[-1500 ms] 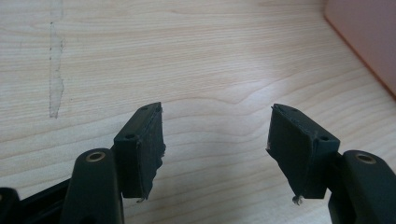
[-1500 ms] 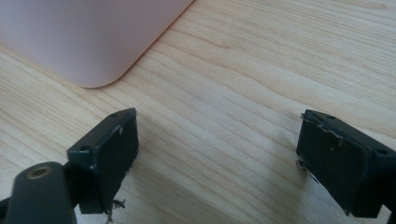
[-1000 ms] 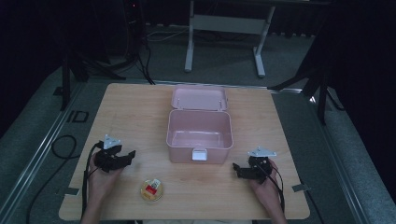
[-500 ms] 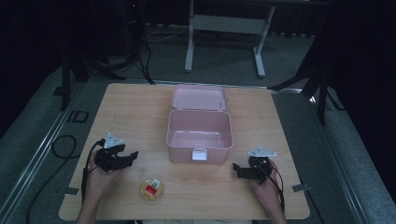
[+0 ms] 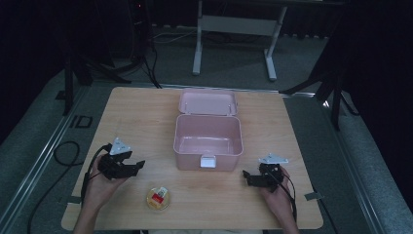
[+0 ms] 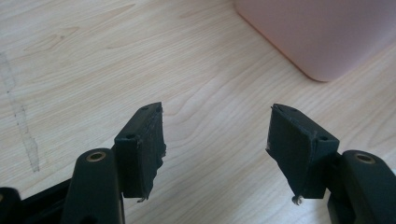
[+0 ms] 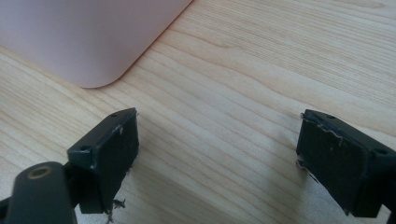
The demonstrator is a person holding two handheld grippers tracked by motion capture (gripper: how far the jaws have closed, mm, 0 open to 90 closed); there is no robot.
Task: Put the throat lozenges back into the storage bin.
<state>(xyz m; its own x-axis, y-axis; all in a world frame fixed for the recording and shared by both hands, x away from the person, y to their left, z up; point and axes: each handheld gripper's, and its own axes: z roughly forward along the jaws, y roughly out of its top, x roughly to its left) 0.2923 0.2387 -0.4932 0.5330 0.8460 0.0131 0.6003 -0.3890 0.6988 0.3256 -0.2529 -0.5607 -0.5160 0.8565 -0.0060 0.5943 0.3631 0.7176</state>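
An open pink box (image 5: pixel 208 141) stands mid-table, its lid (image 5: pixel 208 102) laid back behind it. My left gripper (image 5: pixel 139 165) is held just left of the box, over bare wood. In the left gripper view its jaws (image 6: pixel 217 112) stand apart with nothing between them, and a box corner (image 6: pixel 317 32) shows beyond. My right gripper (image 5: pixel 247 176) rests near the box's front right corner, pointing left. In the right gripper view it (image 7: pixel 219 116) is open and empty, with the box wall (image 7: pixel 84 32) ahead. A small round clear tub (image 5: pixel 158 198) with red and yellow contents lies near the front edge.
The wooden table (image 5: pixel 146 112) has bare wood on both sides of the box. Cables trail from both grippers toward the front edge. Tape tabs mark the front corners. A metal stand sits on the dark floor beyond the table.
My left gripper has lifted slightly off the table. The right gripper, the box and the tub have stayed where they were.
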